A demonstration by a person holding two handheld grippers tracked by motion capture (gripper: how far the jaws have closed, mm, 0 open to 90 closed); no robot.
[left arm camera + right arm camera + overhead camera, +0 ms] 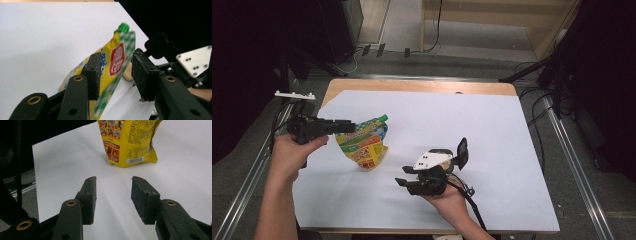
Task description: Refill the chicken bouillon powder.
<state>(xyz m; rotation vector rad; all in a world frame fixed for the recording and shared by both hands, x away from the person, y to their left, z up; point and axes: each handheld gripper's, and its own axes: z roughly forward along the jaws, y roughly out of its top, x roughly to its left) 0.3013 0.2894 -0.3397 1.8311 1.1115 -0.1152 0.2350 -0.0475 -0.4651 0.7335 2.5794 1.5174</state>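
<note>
A yellow stand-up pouch (364,145) with a green cap stands on the white table cover (492,130), left of the middle. My left gripper (351,125) reaches in level from the left at the pouch's upper part. In the left gripper view the pouch (117,57) runs between the two pads of this gripper (115,72), with a strip of table showing beside the right pad; the jaws stand apart. My right gripper (404,176) is held low near the front middle, pointing at the pouch. Its jaws (113,197) are open and empty, a short way from the pouch's base (127,142).
The wooden table edge (412,86) shows along the far side. Metal rails (572,165) run down both sides of the table. Cables and stand legs (532,70) lie on the floor beyond. White table cover (180,170) stretches to the right of the pouch.
</note>
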